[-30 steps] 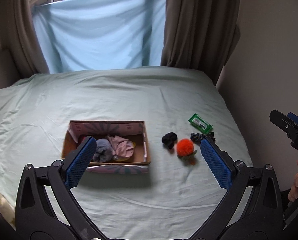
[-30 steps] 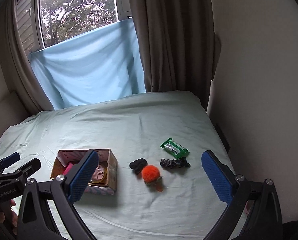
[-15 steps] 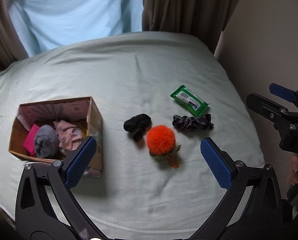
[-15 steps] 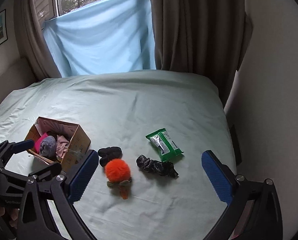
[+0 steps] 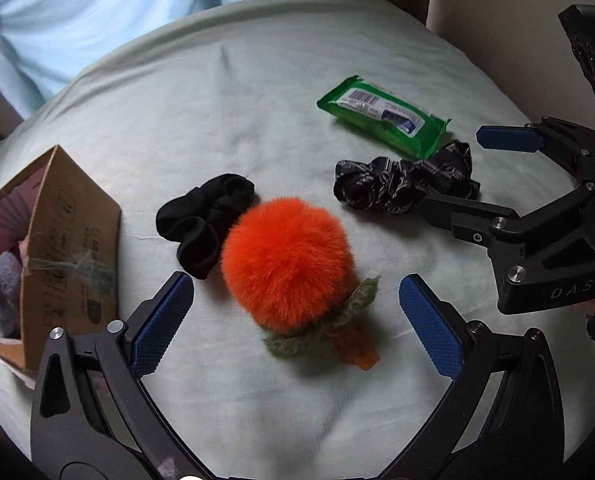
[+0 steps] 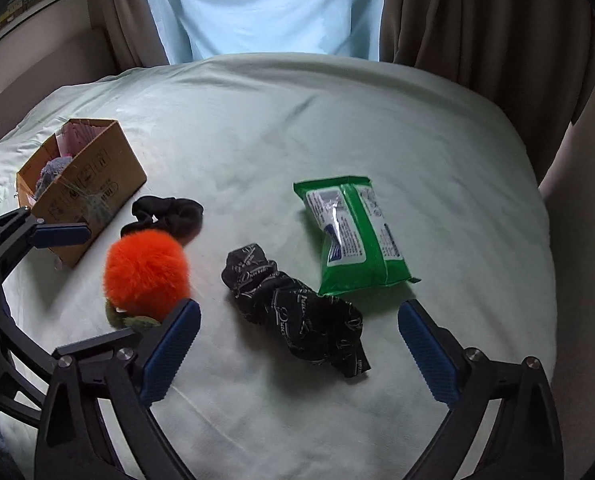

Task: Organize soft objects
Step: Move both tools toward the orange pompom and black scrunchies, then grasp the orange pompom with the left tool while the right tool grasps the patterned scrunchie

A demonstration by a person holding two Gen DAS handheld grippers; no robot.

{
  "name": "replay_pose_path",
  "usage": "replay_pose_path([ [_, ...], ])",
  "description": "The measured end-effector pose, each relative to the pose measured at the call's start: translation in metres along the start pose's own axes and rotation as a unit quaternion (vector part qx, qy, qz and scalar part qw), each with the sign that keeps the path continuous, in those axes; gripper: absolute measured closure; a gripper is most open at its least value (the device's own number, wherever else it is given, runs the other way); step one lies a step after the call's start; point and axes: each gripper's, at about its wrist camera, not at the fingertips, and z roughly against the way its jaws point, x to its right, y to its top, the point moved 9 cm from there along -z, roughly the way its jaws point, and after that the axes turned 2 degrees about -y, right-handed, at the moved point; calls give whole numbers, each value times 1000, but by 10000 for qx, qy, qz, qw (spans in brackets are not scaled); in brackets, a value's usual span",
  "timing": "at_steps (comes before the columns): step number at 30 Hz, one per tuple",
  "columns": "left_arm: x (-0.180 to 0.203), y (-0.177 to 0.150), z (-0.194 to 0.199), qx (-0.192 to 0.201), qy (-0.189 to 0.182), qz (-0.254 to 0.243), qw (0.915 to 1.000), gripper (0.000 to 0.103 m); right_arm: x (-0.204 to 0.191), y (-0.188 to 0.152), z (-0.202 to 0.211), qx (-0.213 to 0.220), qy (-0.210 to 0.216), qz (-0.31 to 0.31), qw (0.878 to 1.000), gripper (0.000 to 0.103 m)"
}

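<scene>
An orange fluffy pompom (image 5: 285, 260) with green leaves lies on the pale green bed sheet (image 5: 225, 92). My left gripper (image 5: 295, 316) is open, its fingers either side of the pompom's near end. A plain black scrunchie (image 5: 203, 220) touches the pompom's left side. A patterned black scrunchie (image 6: 297, 312) lies between the open fingers of my right gripper (image 6: 299, 340). A green wipes pack (image 6: 351, 234) lies beyond it. The pompom also shows in the right wrist view (image 6: 147, 266). The cardboard box (image 6: 93, 178) at the left holds soft items.
The bed's right edge runs along a wall (image 6: 585, 160). Brown curtains (image 6: 477, 20) and a light blue cloth (image 6: 265, 4) hang behind the bed. The right gripper (image 5: 509, 172) shows in the left wrist view beside the patterned scrunchie (image 5: 401, 184).
Both grippers have moved forward and down toward the sheet. The left now straddles the pompom and the right straddles the patterned scrunchie. Both stay open.
</scene>
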Motion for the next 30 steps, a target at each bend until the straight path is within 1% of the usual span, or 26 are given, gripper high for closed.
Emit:
replay_pose_path([
  [1,1,-2,-5,-24,6,-43,10000,4,1,-4,-8,-29,57,-65,10000,6],
  [3,2,-4,-15,-53,13,-118,9999,7,2,-13,-22,-74,153,-189,9997,14],
  [5,2,-5,-21,-60,26,-170,9998,10,1,-18,-33,-86,259,-303,9992,18],
  [6,3,-5,-25,-63,28,-179,9998,11,1,-20,-37,-93,305,-356,9989,20],
  [9,2,-3,-33,-80,23,-152,9999,19,1,-21,-50,-86,466,-545,9974,21],
  [11,2,0,-37,-84,8,-129,9999,28,0,-19,-53,5,491,-600,9970,21],
  [12,1,1,-39,-97,9,-126,9999,32,0,-18,-54,52,500,-609,9969,24],
  [13,1,2,-40,-117,12,-126,9999,38,0,-16,-56,81,504,-632,9967,26],
  [14,1,4,-41,-139,3,-122,9998,44,0,-15,-57,106,511,-662,9964,29],
  [15,1,5,-42,-151,-24,-112,9998,47,0,-14,-58,134,530,-694,9961,34],
  [17,0,5,-42,-166,-83,-104,9998,57,-1,-12,-59,176,562,-733,9956,40],
  [21,1,6,-37,-146,-133,-154,9997,63,-4,-10,-55,237,651,-808,9943,57],
  [24,2,8,-31,-118,-176,-161,9996,65,-9,-9,-51,256,658,-780,9944,63],
  [26,1,9,-26,-99,-192,-147,9997,67,-10,-9,-48,267,672,-814,9941,66],
  [30,1,15,-13,-54,-204,-138,9997,68,-12,-9,-40,266,747,-885,9929,68],
])
